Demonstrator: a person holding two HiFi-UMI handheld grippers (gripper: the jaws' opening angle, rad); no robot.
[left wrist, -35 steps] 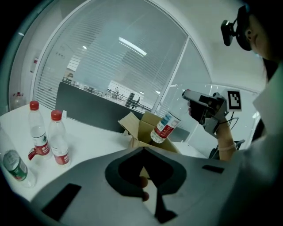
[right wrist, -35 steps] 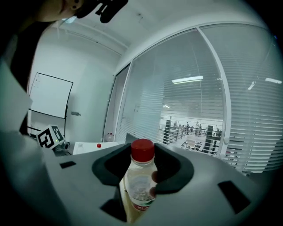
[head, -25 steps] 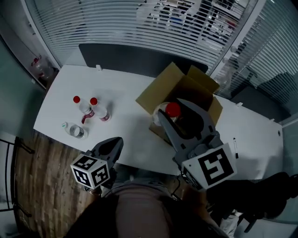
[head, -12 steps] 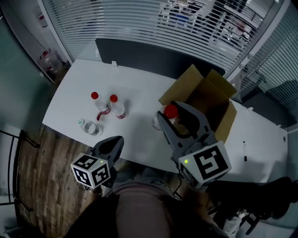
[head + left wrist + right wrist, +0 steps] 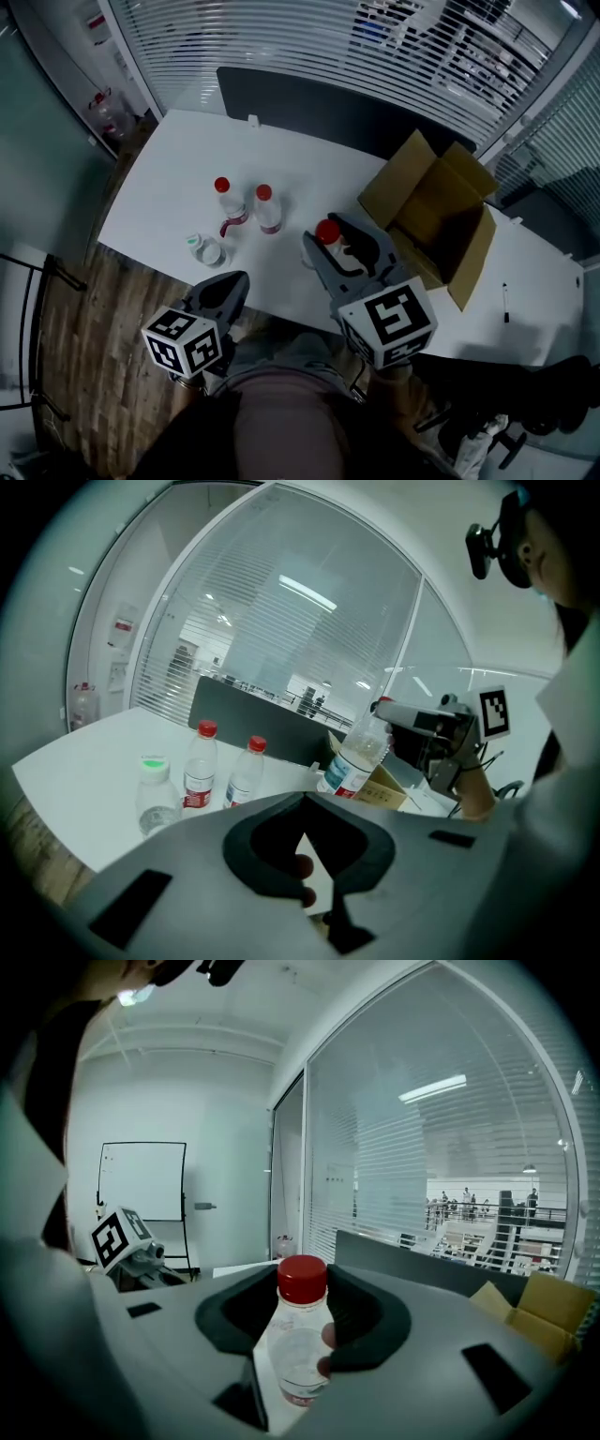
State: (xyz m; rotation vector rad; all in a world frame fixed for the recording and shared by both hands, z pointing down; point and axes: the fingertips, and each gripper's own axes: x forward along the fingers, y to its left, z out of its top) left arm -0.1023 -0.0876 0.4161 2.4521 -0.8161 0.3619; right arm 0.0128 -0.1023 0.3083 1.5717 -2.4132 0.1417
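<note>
My right gripper [image 5: 334,247] is shut on a clear water bottle with a red cap [image 5: 327,232], held upright above the white table [image 5: 169,178], left of the open cardboard box [image 5: 441,220]. In the right gripper view the bottle [image 5: 301,1290] stands between the jaws. The left gripper view shows that bottle [image 5: 356,757] tilted, in front of the box [image 5: 398,787]. My left gripper [image 5: 221,292] hovers by the table's near edge with its jaws together and nothing between them [image 5: 305,878]. It is nearest a green-capped bottle [image 5: 207,249].
Two red-capped bottles [image 5: 224,202] [image 5: 267,208] stand side by side on the table's left half, with the green-capped one in front of them. A dark panel [image 5: 309,103] and blinds run behind the table. A pen [image 5: 505,302] lies at far right. Wood floor [image 5: 84,337] lies to the left.
My right gripper has carried the red-capped bottle leftward, from over the cardboard box to over the table beside it. The left gripper has kept its place near the front edge.
</note>
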